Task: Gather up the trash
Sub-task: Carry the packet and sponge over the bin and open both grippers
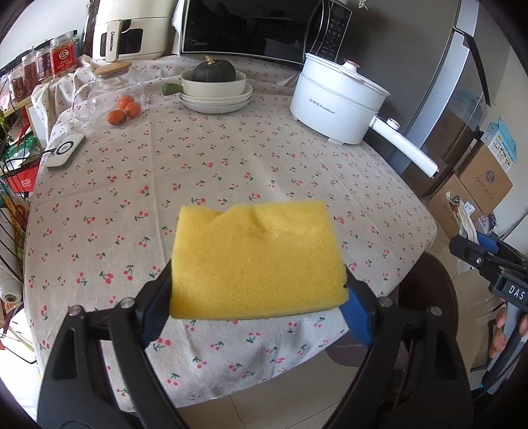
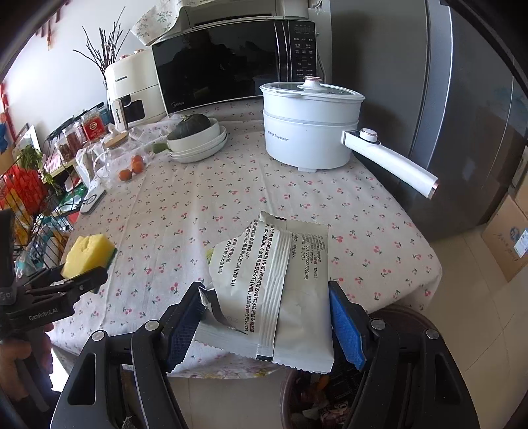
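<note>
L gripper (image 1: 259, 302) was clamped on a yellow sponge (image 1: 257, 260), jaws spread wide w/ a pad on each short edge, sponge held flat above the near part of the table; from the R wrist view a green scrub layer showed under the yellow. R gripper (image 2: 265, 316) was closed on a torn white snack wrapper (image 2: 277, 287), printed back side up, pads pressing both sides, the wrapper hanging over the table's near edge. Directly below it, at 6 o'clock in that view, sat a dark round trash bin (image 2: 297, 389) w/ scraps inside. The cherry-print tablecloth (image 1: 231, 171) covered the table. From the L view: white electric pot (image 1: 336, 99) at 1 o'clock, stacked white dishes w/ a dark green squash (image 1: 214, 71) at 12, small oranges (image 1: 125, 110) beside a glass jar (image 1: 109, 89) at 11, microwave (image 1: 250, 26) behind. The R gripper appeared at 3 o'clock of the L view, off the table edge.
</note>
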